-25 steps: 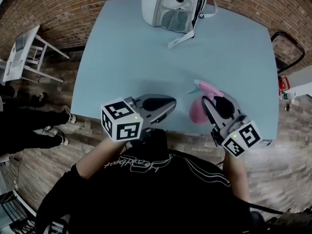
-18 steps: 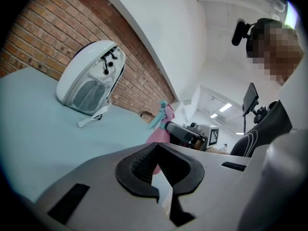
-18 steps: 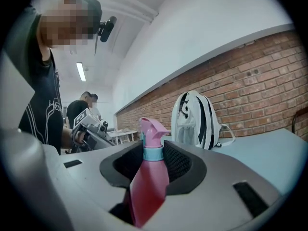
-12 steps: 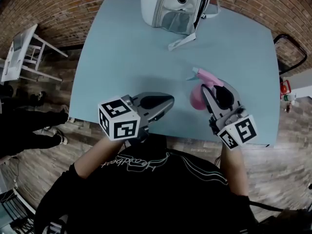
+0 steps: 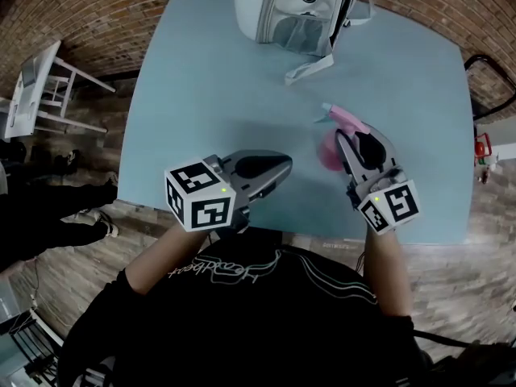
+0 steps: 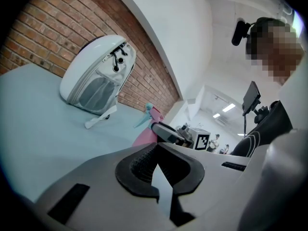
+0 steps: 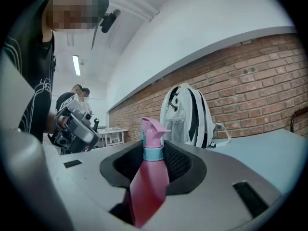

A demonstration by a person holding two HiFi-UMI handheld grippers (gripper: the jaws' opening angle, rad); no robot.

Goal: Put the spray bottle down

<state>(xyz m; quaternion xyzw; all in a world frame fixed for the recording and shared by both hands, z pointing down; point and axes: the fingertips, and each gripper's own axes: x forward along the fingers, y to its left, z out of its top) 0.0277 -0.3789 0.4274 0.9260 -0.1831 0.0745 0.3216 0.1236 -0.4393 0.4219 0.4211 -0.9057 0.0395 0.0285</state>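
Pink spray bottle (image 7: pixel 147 186) sits gripped between the right tongs (image 7: pixel 156 152).

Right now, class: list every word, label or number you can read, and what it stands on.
White script on the shirt: too warped to read.
Cubes on the left gripper and right gripper: square markers only, no letters.
No print shows on the spray bottle or the backpack.

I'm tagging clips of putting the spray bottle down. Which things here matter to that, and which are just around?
In the job: spray bottle, right gripper clamped on it, table to receive it.
Just around: backpack, left gripper holding nothing.
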